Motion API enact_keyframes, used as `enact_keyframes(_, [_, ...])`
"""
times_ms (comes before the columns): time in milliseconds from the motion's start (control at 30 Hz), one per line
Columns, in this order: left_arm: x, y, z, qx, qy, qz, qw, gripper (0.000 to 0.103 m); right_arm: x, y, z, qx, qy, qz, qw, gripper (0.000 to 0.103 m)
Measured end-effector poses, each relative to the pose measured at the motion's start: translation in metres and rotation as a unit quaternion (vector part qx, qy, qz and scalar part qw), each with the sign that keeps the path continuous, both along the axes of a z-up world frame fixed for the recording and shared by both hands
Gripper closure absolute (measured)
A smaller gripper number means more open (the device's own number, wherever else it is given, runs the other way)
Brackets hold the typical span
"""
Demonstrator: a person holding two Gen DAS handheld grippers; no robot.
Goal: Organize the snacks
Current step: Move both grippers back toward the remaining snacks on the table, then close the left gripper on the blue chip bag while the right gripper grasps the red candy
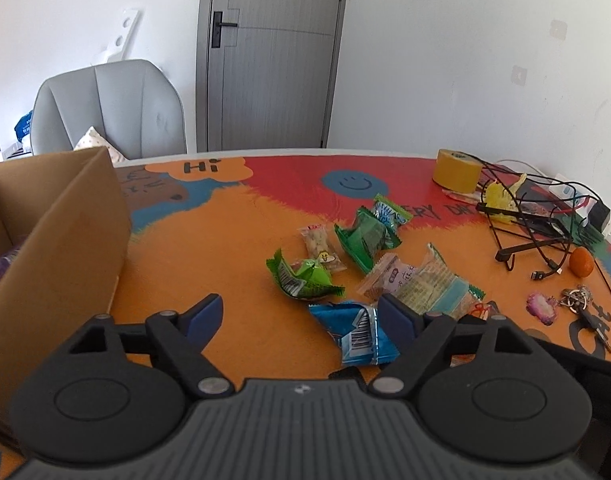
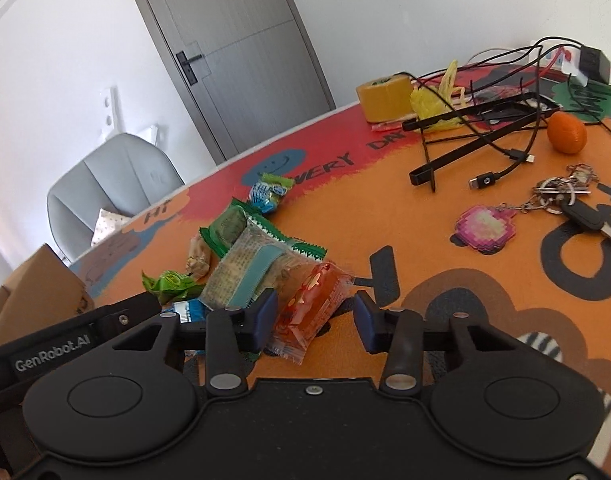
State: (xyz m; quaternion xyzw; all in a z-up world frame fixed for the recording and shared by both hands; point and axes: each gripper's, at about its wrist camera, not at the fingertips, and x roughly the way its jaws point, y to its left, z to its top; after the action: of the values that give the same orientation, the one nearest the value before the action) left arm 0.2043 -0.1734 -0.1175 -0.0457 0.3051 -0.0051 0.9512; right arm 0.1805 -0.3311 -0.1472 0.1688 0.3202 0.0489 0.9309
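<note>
Several snack packets lie in a loose heap on the orange table mat. In the left wrist view, my left gripper (image 1: 301,314) is open, with a blue packet (image 1: 353,332) lying between its fingers, a light-green packet (image 1: 305,278) just beyond, and a dark-green one (image 1: 365,238) farther off. A cardboard box (image 1: 53,248) stands to the left. In the right wrist view, my right gripper (image 2: 315,318) is open around an orange-red packet (image 2: 311,306) that lies on the mat. A large clear cracker packet (image 2: 253,272) lies just left of it.
At the right of the table are a yellow tape roll (image 1: 457,170), a black wire stand with cables (image 1: 533,224), a small orange (image 2: 566,132), a pink keychain (image 2: 485,230) and keys (image 2: 573,200). A grey chair (image 1: 109,108) stands behind the table.
</note>
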Motion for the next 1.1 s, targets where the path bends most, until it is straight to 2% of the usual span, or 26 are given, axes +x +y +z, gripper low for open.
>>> enact_keyframes(100, [0.009, -0.001, -0.005, -0.007, 0.008, -0.002, 0.9999, 0.02, 0.005, 0.004, -0.002, -0.01, 0.0, 0.002, 1.0, 0.066])
enact_keyframes(167, [0.014, -0.003, -0.007, -0.009, 0.011, -0.004, 0.9999, 0.02, 0.005, 0.005, -0.002, -0.017, -0.001, 0.0, 1.0, 0.076])
enact_keyframes(300, [0.018, -0.011, -0.012, -0.01, 0.016, -0.015, 0.9997, 0.021, 0.004, -0.002, -0.002, -0.002, 0.002, -0.004, 1.0, 0.079])
enact_keyframes(400, [0.02, -0.016, -0.019, -0.005, 0.026, -0.019, 0.9995, 0.025, 0.0, -0.006, -0.001, -0.006, 0.002, -0.011, 1.0, 0.08])
enact_keyframes(533, [0.02, -0.019, -0.026, 0.006, 0.027, -0.016, 0.9995, 0.043, -0.005, -0.011, -0.001, -0.008, 0.002, -0.019, 1.0, 0.08])
enact_keyframes(600, [0.02, -0.018, -0.027, 0.011, 0.023, -0.014, 0.9996, 0.05, -0.004, -0.009, -0.001, -0.013, 0.002, -0.018, 1.0, 0.075])
enact_keyframes(667, [0.021, -0.016, -0.026, 0.01, 0.022, -0.012, 0.9996, 0.068, -0.001, -0.005, -0.001, -0.022, 0.001, -0.017, 1.0, 0.072])
enact_keyframes(800, [0.022, -0.011, -0.024, 0.007, 0.026, -0.015, 0.9995, 0.068, 0.006, 0.005, -0.002, -0.048, -0.005, -0.014, 0.999, 0.071])
enact_keyframes(867, [0.022, -0.008, -0.024, 0.006, 0.027, -0.012, 0.9995, 0.069, 0.006, 0.008, -0.002, -0.056, -0.006, -0.013, 0.998, 0.074])
enact_keyframes(967, [0.019, -0.004, -0.022, 0.001, 0.026, -0.01, 0.9996, 0.069, 0.003, 0.007, -0.002, -0.049, -0.005, -0.013, 0.999, 0.08])
enact_keyframes(1100, [0.014, 0.001, -0.017, -0.008, 0.021, -0.012, 0.9997, 0.069, 0.001, 0.004, -0.001, -0.035, 0.0, -0.02, 0.999, 0.081])
